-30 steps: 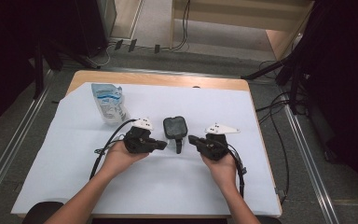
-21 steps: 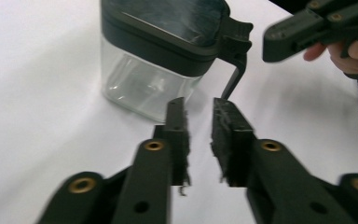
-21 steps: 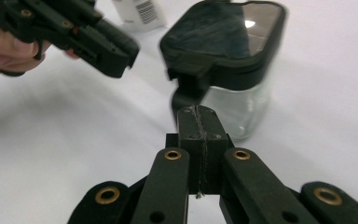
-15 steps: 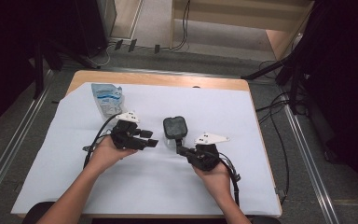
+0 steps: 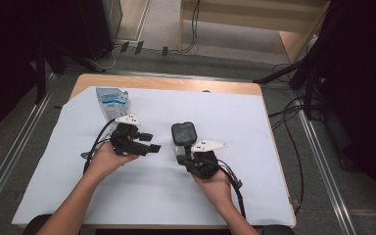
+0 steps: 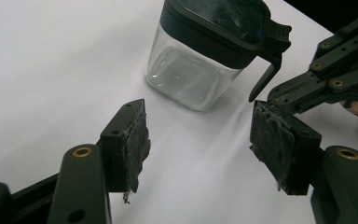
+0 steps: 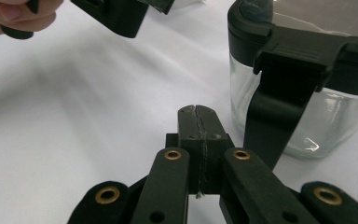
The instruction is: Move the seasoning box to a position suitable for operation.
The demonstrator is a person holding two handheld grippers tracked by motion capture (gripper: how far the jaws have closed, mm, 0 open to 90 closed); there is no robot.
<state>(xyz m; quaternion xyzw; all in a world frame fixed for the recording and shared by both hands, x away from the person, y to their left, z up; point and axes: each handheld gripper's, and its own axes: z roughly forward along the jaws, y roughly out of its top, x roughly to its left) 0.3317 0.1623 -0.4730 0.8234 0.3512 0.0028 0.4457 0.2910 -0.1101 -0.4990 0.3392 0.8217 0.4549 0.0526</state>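
High view: we brought our left gripper, jaws just opening and empty, and clenched right gripper beside the untouched lidded jar, mid-table.

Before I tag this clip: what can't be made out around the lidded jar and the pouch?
- Jar contents: left gripper view, the dark lid covers the top; the glass looks empty, not certain.
- Jar's right side: right gripper view, cut off by the frame edge.
- Pouch print: high view, too small to read.
- Right tool against the lid's tab: beside it, contact unclear.
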